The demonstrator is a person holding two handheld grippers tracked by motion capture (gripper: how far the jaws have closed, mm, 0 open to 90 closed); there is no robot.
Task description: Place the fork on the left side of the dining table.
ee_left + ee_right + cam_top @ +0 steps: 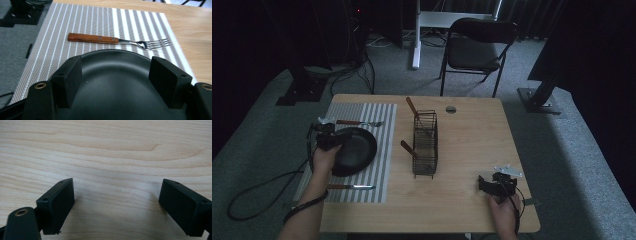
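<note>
A black plate (359,150) (115,97) lies on a striped placemat (384,135) (100,20) at the table's left. A wooden-handled fork (359,122) (117,41) lies beyond the plate, and a knife (351,187) on its near side. My left gripper (328,140) (116,67) hovers over the plate's left part, open; the plate lies below and between its jaws, and neither pad presses on it. My right gripper (484,184) (117,186) rests open at the near right over bare wood, with nothing between its jaws.
A black wire basket (425,145) stands mid-table with two wooden handles sticking out of it. A round cable hole (451,109) sits near the far edge. A folding chair (477,45) stands beyond the table. Cables trail off the left edge.
</note>
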